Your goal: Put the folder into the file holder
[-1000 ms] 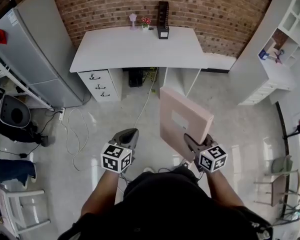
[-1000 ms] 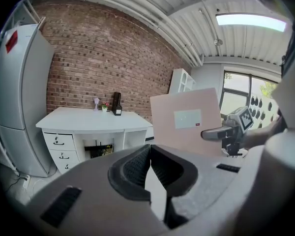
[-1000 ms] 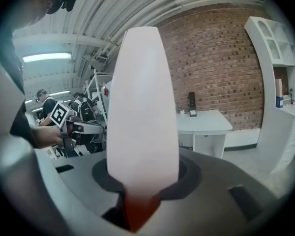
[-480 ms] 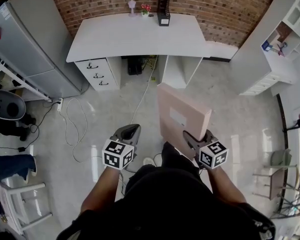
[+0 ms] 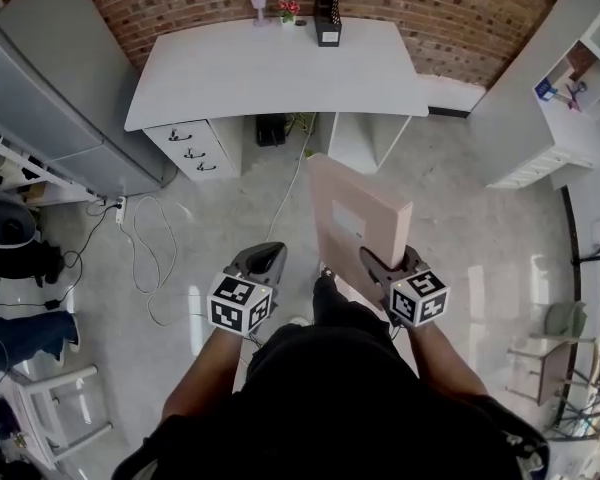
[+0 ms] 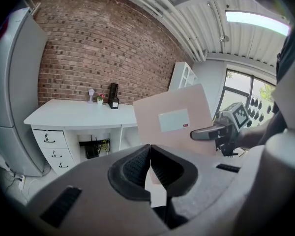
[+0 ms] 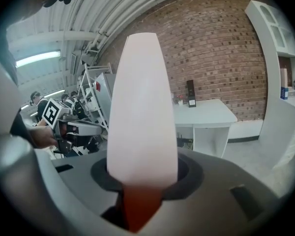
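While the desk (image 5: 270, 78) lies well ahead, carrying looks like the step in hand | right gripper (image 5: 375, 268) jaws, just eased wider, clamp the folder (image 5: 355, 223) upright in mid-air | left gripper (image 5: 263, 258) jaws together, empty | next: reach the file holder (image 5: 327, 8) at the desk's far edge and slot the folder in

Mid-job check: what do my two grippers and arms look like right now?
The left gripper and right gripper both have smooth grey bodies tapering to two jaws lined with dark pads, visibly ribbed on the left one. Each carries a white cube printed with black square markers. No cables show on either. The person wears a black top; the forearms are uncovered.
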`<move>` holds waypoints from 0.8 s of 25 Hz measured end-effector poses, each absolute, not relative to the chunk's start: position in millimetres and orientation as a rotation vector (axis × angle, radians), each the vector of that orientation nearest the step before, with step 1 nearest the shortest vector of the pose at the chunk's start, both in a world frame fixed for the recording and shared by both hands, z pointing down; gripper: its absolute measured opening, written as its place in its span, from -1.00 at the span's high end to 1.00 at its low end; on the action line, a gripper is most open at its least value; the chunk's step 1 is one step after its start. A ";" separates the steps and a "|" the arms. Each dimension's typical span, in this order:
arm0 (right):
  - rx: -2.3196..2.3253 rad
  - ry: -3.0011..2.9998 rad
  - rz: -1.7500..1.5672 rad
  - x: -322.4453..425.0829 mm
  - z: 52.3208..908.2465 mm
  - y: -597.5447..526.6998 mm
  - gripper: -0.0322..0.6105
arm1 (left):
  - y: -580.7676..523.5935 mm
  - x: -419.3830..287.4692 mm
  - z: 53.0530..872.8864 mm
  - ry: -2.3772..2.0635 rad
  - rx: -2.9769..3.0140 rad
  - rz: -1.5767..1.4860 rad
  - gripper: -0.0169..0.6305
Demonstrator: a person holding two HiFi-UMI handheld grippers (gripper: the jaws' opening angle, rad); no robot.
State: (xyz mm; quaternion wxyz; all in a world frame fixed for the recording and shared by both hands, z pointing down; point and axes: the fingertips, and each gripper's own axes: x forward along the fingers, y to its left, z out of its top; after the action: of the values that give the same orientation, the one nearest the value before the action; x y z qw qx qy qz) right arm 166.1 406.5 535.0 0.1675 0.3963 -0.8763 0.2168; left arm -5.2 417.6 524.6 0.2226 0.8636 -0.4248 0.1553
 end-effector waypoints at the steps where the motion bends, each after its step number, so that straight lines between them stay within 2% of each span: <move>1: 1.134 -2.505 0.611 165.7 531.8 391.1 0.38 | 405.2 -5.0 523.7 -1.176 2.390 0.441 0.93; 11: 1.135 -2.592 0.533 172.8 491.1 238.5 0.38 | 254.9 -2.7 481.4 -1.275 2.422 0.421 0.93; 20: 1.070 -2.649 0.510 191.4 486.2 154.5 0.38 | 177.9 35.4 496.4 -1.281 2.388 0.467 0.93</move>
State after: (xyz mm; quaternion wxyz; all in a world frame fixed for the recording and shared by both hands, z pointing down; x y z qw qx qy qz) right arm 191.4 154.5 486.2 0.1196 0.3662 -0.9062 0.1744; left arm 35.4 177.9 496.4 0.1948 0.8518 -0.4570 0.1665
